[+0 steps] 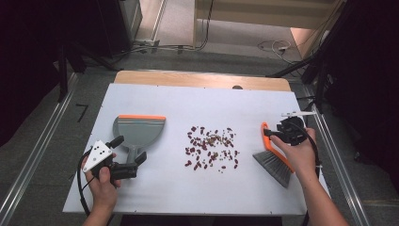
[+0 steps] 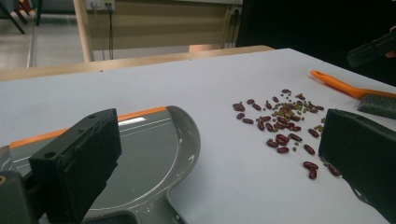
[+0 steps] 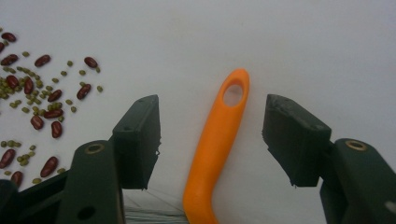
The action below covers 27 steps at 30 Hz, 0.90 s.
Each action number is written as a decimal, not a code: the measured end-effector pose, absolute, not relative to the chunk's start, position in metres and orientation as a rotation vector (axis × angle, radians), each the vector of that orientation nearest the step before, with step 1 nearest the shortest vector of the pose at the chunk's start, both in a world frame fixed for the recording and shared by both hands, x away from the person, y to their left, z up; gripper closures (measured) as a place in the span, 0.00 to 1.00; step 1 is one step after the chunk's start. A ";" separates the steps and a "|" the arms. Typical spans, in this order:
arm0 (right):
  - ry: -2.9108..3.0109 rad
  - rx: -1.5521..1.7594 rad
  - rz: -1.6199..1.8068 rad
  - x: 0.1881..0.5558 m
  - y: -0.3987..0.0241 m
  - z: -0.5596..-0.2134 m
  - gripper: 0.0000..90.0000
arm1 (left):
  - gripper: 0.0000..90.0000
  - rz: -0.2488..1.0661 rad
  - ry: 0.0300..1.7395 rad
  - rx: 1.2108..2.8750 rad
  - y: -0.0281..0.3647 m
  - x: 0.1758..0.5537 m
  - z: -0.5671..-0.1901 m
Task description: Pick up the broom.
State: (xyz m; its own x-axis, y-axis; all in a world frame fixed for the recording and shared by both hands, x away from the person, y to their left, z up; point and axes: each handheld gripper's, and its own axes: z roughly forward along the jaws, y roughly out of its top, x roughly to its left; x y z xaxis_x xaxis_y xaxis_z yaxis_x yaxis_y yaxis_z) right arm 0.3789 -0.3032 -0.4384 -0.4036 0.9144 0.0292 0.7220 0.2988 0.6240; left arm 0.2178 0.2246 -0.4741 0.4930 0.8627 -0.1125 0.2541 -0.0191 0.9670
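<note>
High view: one dustpan [image 1: 139, 129], one brush [image 1: 273, 157] (both grippers released, right [image 1: 275, 133] straddling handle).

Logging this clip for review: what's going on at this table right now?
A person works with a gripper in each hand. The right gripper straddles the brush's orange handle, jaws either side and not yet touching it. The left gripper is open by the handle of the grey dustpan, not gripping it. A scatter of red and green beans lies on the white table between dustpan and brush.
</note>
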 end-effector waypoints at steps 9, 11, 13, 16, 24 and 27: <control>2.289 1.673 0.715 0.396 -0.299 -0.444 0.48 | 0.00 0.634 1.003 1.567 0.224 0.219 -0.476; 2.309 1.710 0.682 0.399 -0.297 -0.449 0.49 | 0.00 0.633 1.003 1.571 0.225 0.219 -0.476; 2.323 1.715 0.625 0.400 -0.293 -0.453 0.51 | 0.00 0.634 1.005 1.573 0.225 0.219 -0.476; 2.315 1.717 0.549 0.400 -0.289 -0.459 0.53 | 0.00 0.635 1.013 1.574 0.225 0.220 -0.476; 2.297 1.754 0.456 0.398 -0.282 -0.471 0.56 | 0.00 0.635 1.014 1.575 0.225 0.220 -0.477; 2.253 1.745 0.427 0.395 -0.276 -0.473 0.56 | 0.00 0.640 1.013 1.583 0.225 0.220 -0.477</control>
